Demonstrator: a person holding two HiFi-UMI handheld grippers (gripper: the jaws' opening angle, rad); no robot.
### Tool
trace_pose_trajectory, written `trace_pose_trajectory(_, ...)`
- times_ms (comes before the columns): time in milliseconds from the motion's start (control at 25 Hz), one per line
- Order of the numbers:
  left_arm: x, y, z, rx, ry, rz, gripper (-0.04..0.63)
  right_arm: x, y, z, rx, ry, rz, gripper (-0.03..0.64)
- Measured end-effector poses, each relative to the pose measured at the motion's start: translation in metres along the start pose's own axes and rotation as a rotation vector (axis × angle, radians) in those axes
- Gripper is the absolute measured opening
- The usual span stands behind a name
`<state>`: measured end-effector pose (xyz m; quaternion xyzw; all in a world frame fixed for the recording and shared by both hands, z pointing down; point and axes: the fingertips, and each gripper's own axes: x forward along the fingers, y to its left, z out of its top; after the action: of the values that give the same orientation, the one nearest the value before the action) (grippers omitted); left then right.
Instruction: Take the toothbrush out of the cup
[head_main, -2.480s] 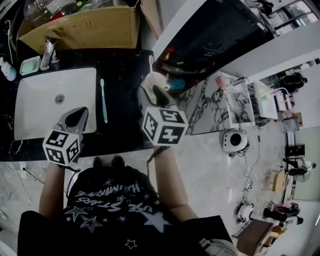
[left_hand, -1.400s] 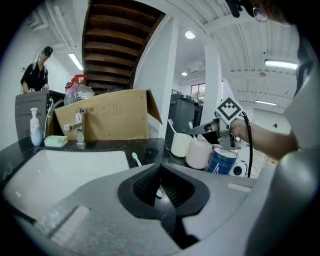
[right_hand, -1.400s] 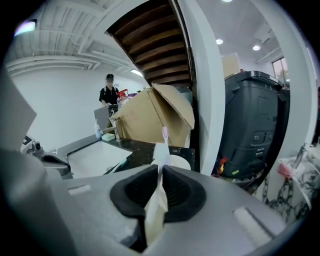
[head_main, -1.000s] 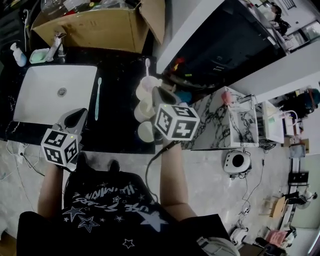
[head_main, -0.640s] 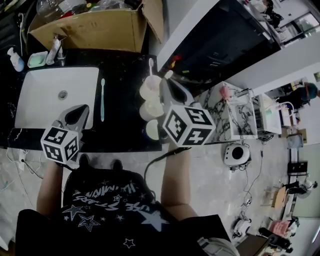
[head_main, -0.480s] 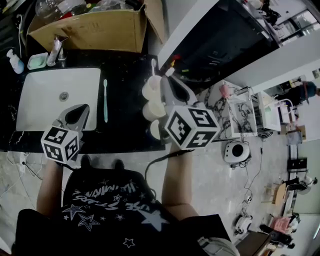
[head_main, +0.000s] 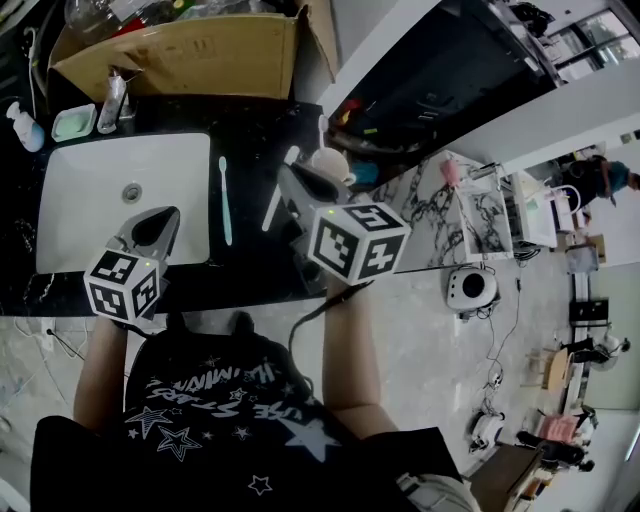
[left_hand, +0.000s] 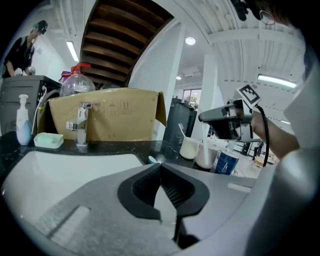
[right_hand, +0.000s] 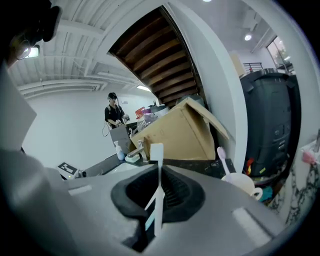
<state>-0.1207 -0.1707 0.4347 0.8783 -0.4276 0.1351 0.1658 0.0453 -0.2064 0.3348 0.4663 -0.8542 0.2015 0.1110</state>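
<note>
Already the taking-out step looks nearly finished. The right claw (right_hand: 159, 170) is clamped on a white toothbrush (right_hand: 156, 150). It holds the handle between its two pads, and the brush head stands up above the claw tips. The cup (right_hand: 243, 184) is off to the right of the claw and apart from it, so the white toothbrush is fully clear of its rim. A pink toothbrush (right_hand: 221, 156) leans inside that cup.

From the head view, the held toothbrush hangs above the black desk (head_main: 250, 262), between the cup and the white sink (head_main: 90, 225). A teal toothbrush (head_main: 225, 200) lies flat on the desk just beside the edge of the sink.

The left claw (left_hand: 160, 167) has its tips together and nothing is between them. It hovers over the near edge of the sink, well apart from the cups, and I judge it has no part in this step.

What remains, in my judgement, is only to put the white toothbrush down. The bare dark strip of desk near the teal toothbrush seems a reasonable place for it. For this the right claw should come lower and tilt until the handle lies almost flat on the desk, and only then let its pads go apart. If it lets go from too high, the thin brush may bounce or roll toward the sink. The claw should also keep away from the cups on its right, because they are light and easy to push over.
</note>
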Motion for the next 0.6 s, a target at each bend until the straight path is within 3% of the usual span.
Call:
trace_pose_trajectory(320, 0.002, 0.008, -0.010, 0.000, 0.031, -0.043, 0.009, 0.036, -0.002, -0.052, 0.100, 0.131, 0.004, 0.018)
trace_pose_trajectory(600, -0.001, 0.022, -0.013, -0.002, 0.049, -0.045, 0.009, 0.063, -0.013, -0.070, 0.190, 0.143, -0.051, 0.018)
